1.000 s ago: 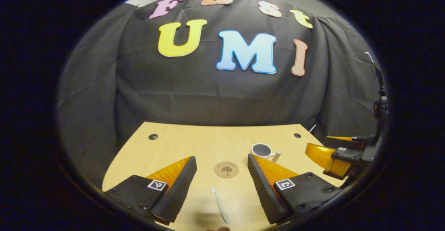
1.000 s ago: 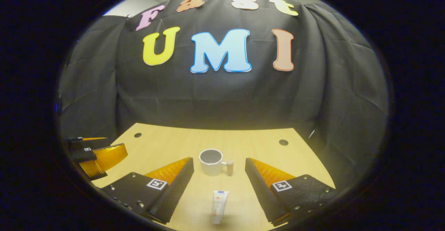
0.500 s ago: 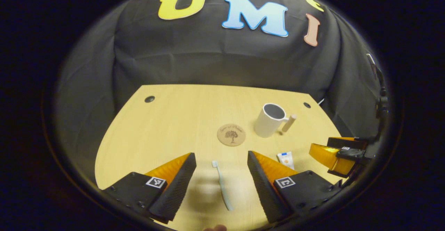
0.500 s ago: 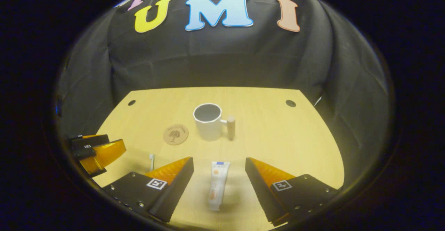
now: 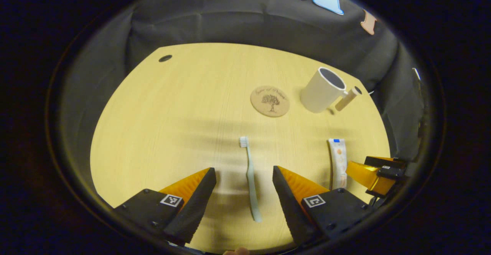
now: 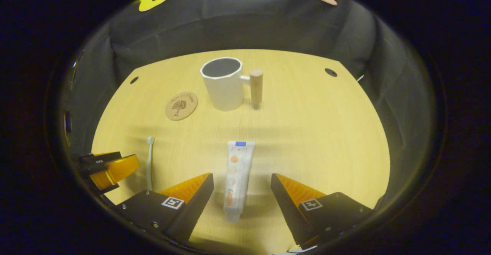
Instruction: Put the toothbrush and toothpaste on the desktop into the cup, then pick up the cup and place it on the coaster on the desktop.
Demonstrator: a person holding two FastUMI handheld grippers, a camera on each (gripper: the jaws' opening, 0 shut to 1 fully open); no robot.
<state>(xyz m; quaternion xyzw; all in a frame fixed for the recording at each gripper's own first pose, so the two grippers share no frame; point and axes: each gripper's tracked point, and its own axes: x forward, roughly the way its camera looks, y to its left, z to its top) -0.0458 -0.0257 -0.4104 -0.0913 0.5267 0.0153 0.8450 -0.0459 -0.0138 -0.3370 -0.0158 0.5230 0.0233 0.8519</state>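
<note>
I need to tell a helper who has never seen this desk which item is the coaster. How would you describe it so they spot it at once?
On the wooden desk, look beside the white cup with the wooden handle. The coaster lies flat there, apart from the cup: a round brown disc with a tree printed on it, unlike the long toothbrush and toothpaste.

Both grippers wear black bodies studded with small screws. Each finger base carries a square black-and-white marker [image 5: 171, 200].

Light wooden desktop [image 5: 161, 117], two round cable holes near far edge. Lying flat on it: toothbrush [image 5: 249, 174], toothpaste tube [image 6: 237, 178]. Round cork coaster [image 5: 269, 101] just beside upright white cup [image 6: 222, 82] with wooden handle.
</note>
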